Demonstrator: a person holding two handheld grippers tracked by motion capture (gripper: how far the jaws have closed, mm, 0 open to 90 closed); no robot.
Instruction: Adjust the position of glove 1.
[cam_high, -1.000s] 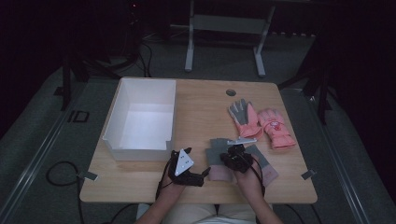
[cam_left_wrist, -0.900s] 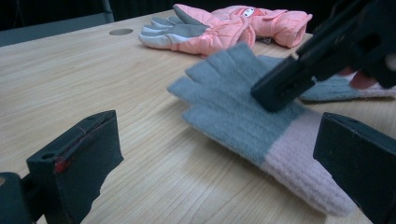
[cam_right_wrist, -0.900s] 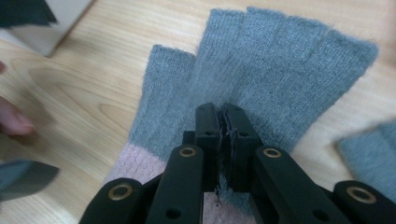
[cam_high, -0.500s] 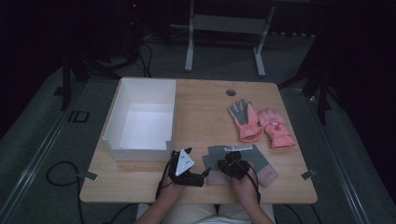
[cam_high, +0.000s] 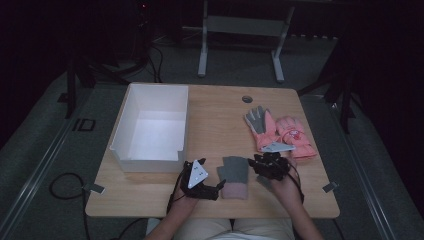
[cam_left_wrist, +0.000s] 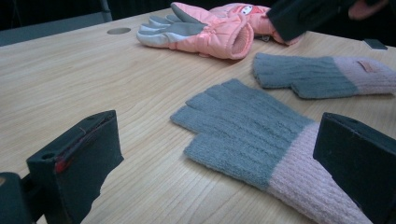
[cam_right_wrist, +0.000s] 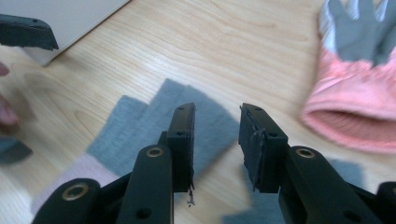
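Two grippers, left gripper (cam_high: 216, 186) agape, right gripper (cam_right_wrist: 215, 126) parted — empty, knit glove (cam_left_wrist: 252, 135) cuff cropped.

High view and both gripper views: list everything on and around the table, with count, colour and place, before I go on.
Knit fingerless gloves: 2, grey with pink cuffs; one between the grippers at the near edge, the other just beyond it in the left gripper view.
Padded gloves: 2, pink with grey palms, right side of table.
Box: 1, white, open, nothing inside, left half.
Table: 1, light wood, round hole near far edge.
Stand: 1, grey metal, on floor beyond table.
Left gripper: black, jaws wide, straddling the near knit glove's cuff.
Right gripper: black, jaws have just been opening, nothing between them.
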